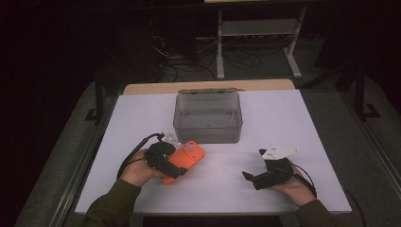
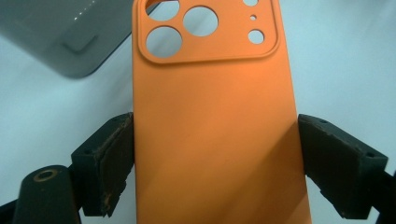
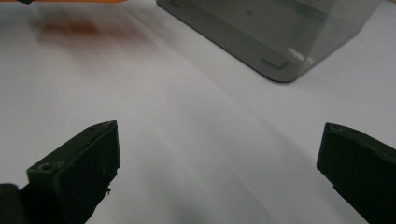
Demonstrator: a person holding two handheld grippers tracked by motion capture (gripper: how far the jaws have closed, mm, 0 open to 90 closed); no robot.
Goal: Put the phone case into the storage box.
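An orange phone case [image 1: 185,158] with round camera cut-outs is gripped across its width by my left gripper [image 1: 163,161], held just above the white table, left of centre. In the left gripper view both black pads [image 2: 114,158] press on the long sides of the orange phone case [image 2: 215,130]. My right gripper [image 1: 257,178] rests low over the table at the right, jaws wide apart with nothing between them [image 3: 219,177]. A clear grey plastic box [image 1: 208,118] stands open at the table's middle back.
The grey box [image 3: 261,32] lies ahead and to the right in the right gripper view; a corner of the box [image 2: 60,37] sits upper left in the left gripper view. The white tabletop [image 1: 283,118] ends close to both forearms. Dark floor, cables and a metal rack leg [image 1: 293,56] lie beyond.
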